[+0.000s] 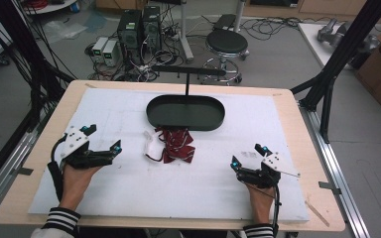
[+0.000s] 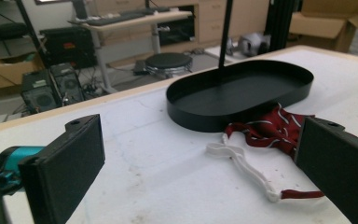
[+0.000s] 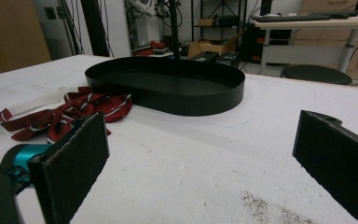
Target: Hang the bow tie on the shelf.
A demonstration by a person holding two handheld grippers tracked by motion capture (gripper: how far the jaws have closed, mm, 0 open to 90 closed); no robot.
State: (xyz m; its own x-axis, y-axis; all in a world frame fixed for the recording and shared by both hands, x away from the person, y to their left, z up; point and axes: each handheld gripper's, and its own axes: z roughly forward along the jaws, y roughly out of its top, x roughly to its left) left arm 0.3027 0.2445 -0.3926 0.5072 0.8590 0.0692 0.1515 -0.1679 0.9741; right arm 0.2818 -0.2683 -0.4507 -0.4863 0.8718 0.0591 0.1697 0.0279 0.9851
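Snagging is the likely risk: the red striped bow tie (image 1: 177,145) lies crumpled just in front of the black oval tray (image 1: 185,112), white elastic strap (image 1: 150,146) trailing. Left gripper (image 1: 101,138) and right gripper (image 1: 245,156) rest wide open, empty; pinching strap alone could let fabric dangle.

Black stool (image 1: 226,42) and computer towers (image 1: 140,27) behind the table (image 1: 297,129).

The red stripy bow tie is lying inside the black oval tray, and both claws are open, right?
Not quite. The dark red striped fabric bow tie lies on the white table cover, just in front of the black oval metal tray, as the high view shows. The left claw and right claw are indeed open.
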